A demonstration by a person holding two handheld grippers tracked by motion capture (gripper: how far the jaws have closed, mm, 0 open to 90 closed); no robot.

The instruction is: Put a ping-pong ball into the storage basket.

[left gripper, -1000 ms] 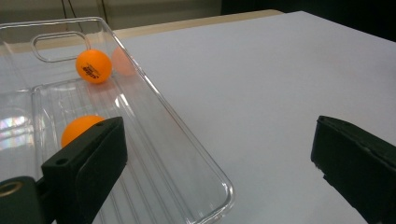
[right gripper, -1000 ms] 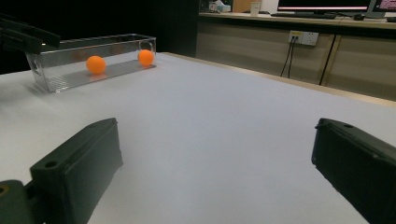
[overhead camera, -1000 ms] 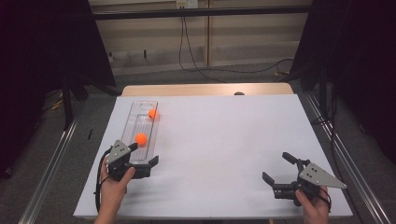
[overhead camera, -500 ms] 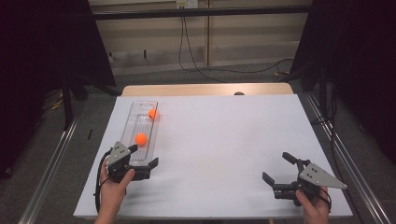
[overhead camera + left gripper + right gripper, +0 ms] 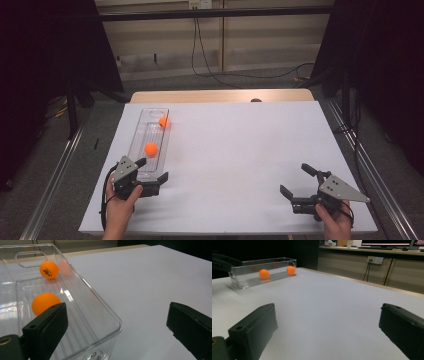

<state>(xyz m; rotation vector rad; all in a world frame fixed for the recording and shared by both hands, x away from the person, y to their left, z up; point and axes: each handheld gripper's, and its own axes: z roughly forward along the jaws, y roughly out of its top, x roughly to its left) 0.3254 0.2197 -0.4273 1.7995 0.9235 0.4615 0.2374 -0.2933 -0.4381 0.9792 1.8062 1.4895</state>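
The left gripper [image 5: 152, 170] stood wide open, holding nothing, its jaws straddling the near right corner of the clear plastic tray [image 5: 105, 315]. Two orange ping-pong balls [image 5: 45, 303] [image 5: 49, 269] lay inside the tray. A careless closing could have shoved the light tray and set the balls rolling. The right gripper [image 5: 299, 183], equally open and empty, rested well apart.

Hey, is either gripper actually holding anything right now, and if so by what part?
Nothing is held. The left gripper is open, its jaws straddling the near corner of the clear tray without closing on it. The right gripper is open over bare table.
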